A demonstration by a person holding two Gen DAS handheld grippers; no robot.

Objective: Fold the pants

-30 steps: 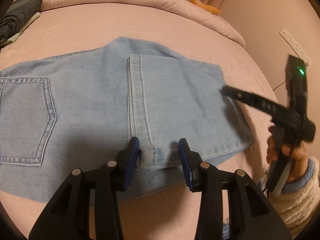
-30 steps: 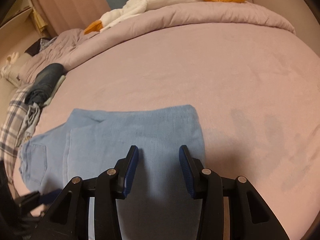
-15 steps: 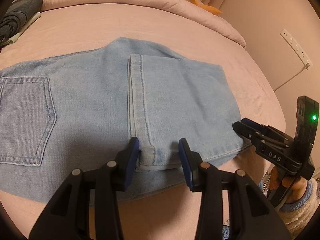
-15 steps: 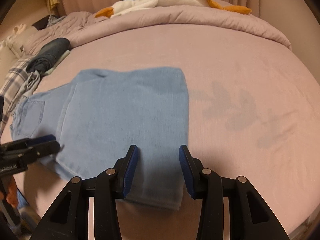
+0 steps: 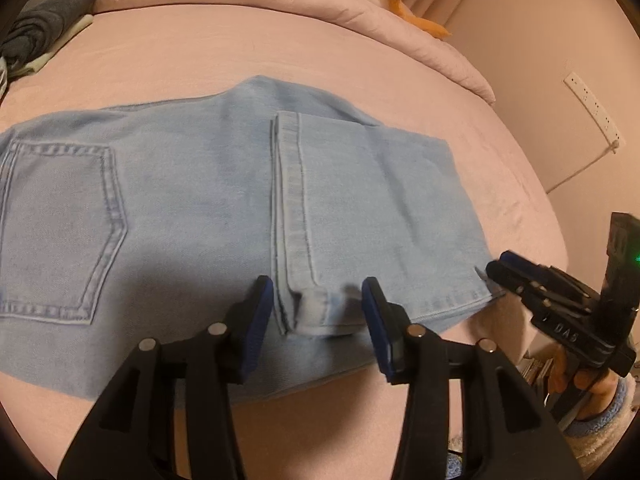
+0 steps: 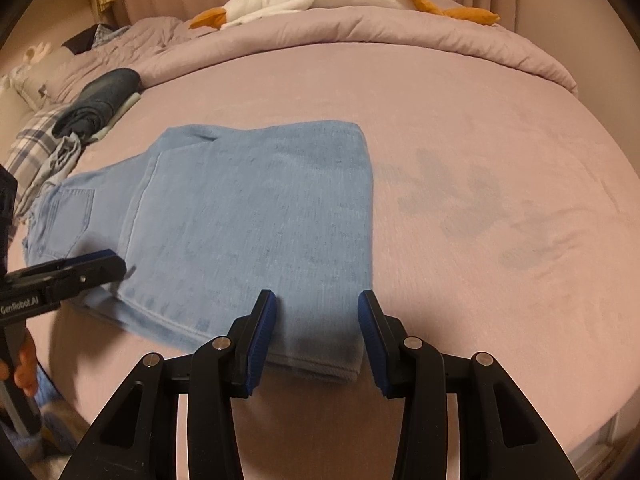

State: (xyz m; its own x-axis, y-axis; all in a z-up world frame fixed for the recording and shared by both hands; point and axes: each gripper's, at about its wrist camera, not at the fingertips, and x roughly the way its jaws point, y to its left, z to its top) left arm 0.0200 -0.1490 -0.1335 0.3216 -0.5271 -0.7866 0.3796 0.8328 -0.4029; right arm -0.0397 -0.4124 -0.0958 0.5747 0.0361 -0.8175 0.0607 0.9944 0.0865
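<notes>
Fingers of both grippers are spread, grasping nothing. Left gripper (image 5: 318, 312) straddles the hem fold of the jeans (image 5: 192, 208); right gripper (image 6: 316, 332) frames their near corner. Jeans lie folded on the bed (image 6: 480, 128). Left gripper body reads "GenRobot.AI".

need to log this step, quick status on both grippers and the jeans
Left gripper open, straddling the folded-over hem. Right gripper open at the fold's near corner, nothing held. Jeans flat on the bed, legs folded over. Nothing in the way.
</notes>
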